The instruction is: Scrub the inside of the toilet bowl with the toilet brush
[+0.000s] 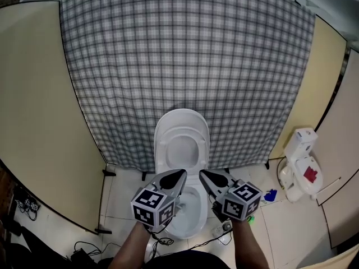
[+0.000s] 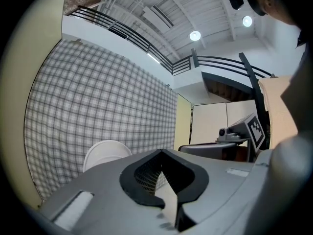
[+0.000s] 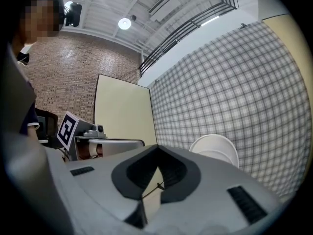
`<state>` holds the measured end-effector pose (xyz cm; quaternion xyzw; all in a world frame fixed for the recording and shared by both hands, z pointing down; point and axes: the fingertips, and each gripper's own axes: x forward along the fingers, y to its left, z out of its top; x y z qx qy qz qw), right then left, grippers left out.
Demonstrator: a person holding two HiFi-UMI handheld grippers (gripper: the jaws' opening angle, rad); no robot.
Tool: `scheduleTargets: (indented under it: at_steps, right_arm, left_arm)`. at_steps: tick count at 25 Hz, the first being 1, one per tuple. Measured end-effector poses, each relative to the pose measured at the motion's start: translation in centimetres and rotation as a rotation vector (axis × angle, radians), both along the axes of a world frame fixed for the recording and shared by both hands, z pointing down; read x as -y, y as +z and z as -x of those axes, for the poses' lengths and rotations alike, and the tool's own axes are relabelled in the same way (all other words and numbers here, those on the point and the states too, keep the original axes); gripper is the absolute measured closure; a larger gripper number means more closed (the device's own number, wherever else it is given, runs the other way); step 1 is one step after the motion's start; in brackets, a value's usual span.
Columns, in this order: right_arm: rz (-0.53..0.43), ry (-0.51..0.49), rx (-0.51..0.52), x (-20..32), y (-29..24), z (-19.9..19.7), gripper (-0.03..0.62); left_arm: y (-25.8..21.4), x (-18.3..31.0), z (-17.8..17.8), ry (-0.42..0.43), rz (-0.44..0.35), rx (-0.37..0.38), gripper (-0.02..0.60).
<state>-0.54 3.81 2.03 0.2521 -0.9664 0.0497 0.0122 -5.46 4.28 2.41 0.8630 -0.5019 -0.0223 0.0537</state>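
Over the toilet bowl [image 1: 189,209], w/ left hand-held gripper [image 1: 180,175] & right hand-held gripper [image 1: 204,175] both closed on nothing & no toilet brush clearly visible, risk is snagging floor cables [image 1: 164,241] while hunting for it.

I am wearing a grey, wedge-shaped left gripper [image 1: 180,176] and a matching right gripper [image 1: 205,176], each shell narrowing towards black-tipped fingers [image 2: 146,176] whose dark lining is showing a fine mesh pattern and is curving round a rounded notch. Each one is carrying a marker cube [image 1: 152,206] that is showing black-and-white square codes on its white faces, and the smooth grey tops are showing small flat rectangular slots, pale on the left one and dark on the right one. A dark garment [image 1: 185,260] is showing along the bottom edge of the head view.
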Motion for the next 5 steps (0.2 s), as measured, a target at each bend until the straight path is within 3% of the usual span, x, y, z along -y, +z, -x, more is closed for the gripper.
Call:
scheduleTargets:
  at_steps: [5]
  right_arm:
    - [0.068,-0.058,0.036,-2.6,0.4,-2.7,0.583]
  left_arm:
    - [-0.4,-2.3,-3.4,-0.041,0.057,0.033,0.572]
